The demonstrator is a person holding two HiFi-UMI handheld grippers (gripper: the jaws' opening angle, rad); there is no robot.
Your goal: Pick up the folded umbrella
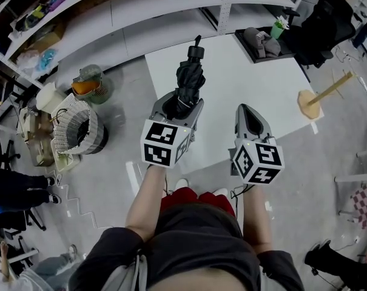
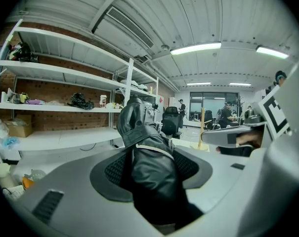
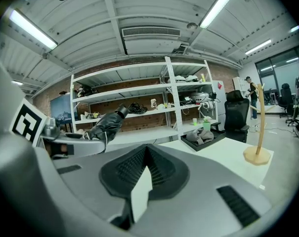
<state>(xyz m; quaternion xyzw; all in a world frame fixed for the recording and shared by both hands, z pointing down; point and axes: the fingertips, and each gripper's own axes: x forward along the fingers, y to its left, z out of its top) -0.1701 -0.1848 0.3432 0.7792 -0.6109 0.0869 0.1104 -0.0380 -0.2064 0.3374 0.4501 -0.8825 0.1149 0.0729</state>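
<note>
Grey left gripper (image 1: 182, 102) and right gripper (image 1: 245, 107) bear black-white marker cubes (image 1: 165, 143).

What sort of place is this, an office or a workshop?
Most likely a lab or workshop: cluttered white shelving along a brick wall, a white table, and an office chair.

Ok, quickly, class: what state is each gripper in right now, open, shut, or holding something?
Left gripper: shut on the umbrella.
Right gripper: shut, holding nothing.

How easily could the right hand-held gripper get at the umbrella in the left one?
Probably yes: the right hand-held gripper sits beside the umbrella with nothing between, though its jaws are shut.
</note>
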